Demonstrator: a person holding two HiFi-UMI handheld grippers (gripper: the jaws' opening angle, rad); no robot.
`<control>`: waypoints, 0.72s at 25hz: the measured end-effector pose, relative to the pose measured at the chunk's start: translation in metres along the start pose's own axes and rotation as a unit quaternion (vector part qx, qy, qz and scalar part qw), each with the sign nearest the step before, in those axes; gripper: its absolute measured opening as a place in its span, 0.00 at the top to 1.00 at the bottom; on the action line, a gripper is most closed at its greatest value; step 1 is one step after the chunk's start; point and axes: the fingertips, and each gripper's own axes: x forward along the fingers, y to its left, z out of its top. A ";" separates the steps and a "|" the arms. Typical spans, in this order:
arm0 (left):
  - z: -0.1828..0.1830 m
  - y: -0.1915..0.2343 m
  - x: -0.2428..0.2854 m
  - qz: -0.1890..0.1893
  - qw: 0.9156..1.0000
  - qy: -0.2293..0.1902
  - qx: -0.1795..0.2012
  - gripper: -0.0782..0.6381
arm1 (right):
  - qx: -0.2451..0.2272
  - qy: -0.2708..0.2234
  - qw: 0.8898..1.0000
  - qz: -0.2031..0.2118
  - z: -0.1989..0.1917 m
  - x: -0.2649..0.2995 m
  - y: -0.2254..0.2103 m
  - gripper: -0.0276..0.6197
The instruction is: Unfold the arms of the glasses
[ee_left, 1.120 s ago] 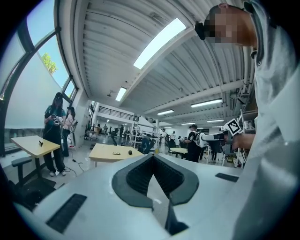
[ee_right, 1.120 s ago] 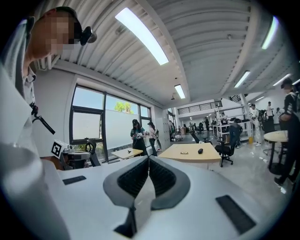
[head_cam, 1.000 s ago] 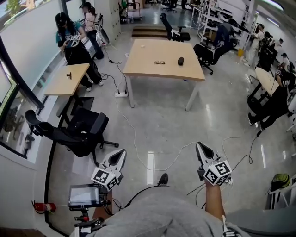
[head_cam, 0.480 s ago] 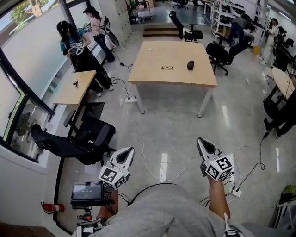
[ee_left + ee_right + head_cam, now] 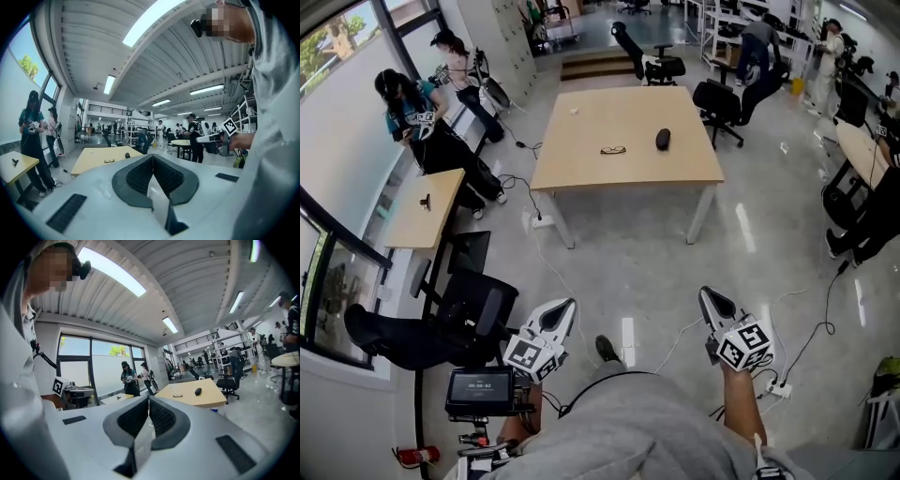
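A pair of dark-framed glasses (image 5: 613, 150) lies on the big wooden table (image 5: 619, 108) far ahead, next to a black oval case (image 5: 663, 139). My left gripper (image 5: 565, 306) and right gripper (image 5: 705, 295) are held low in front of my body, well short of the table, both pointing toward it. Both are shut with nothing between their jaws. In the left gripper view the gripper (image 5: 152, 156) points at the distant table, where the glasses (image 5: 108, 161) are tiny. The right gripper (image 5: 148, 398) also faces the glasses (image 5: 177, 395) and the case (image 5: 198, 391).
A black office chair (image 5: 441, 323) and a small wooden desk (image 5: 420, 208) stand at my left. Cables (image 5: 572, 281) run over the floor between me and the table. Two people (image 5: 412, 108) stand at the far left; more chairs (image 5: 717, 98) are behind the table.
I have walked toward the table: it looks larger and has shifted slightly left in the head view. Both grippers stay shut and held the same way before me.
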 end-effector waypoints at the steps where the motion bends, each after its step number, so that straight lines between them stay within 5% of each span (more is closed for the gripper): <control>1: 0.000 0.007 0.012 -0.007 1.000 -0.003 -0.001 0.88 | 0.001 0.001 1.000 -0.007 0.002 0.006 -0.007 0.95; 11: 0.011 0.096 0.127 -0.068 0.997 -0.038 -0.008 0.88 | -0.031 -0.002 0.999 -0.024 0.039 0.113 -0.039 0.95; 15: 0.011 0.145 0.146 -0.071 0.997 -0.040 -0.004 0.88 | -0.035 0.003 0.999 -0.032 0.049 0.158 -0.041 0.95; 18: 0.011 0.166 0.141 -0.059 0.996 -0.048 -0.037 0.88 | -0.039 0.021 0.999 -0.025 0.049 0.176 -0.040 0.95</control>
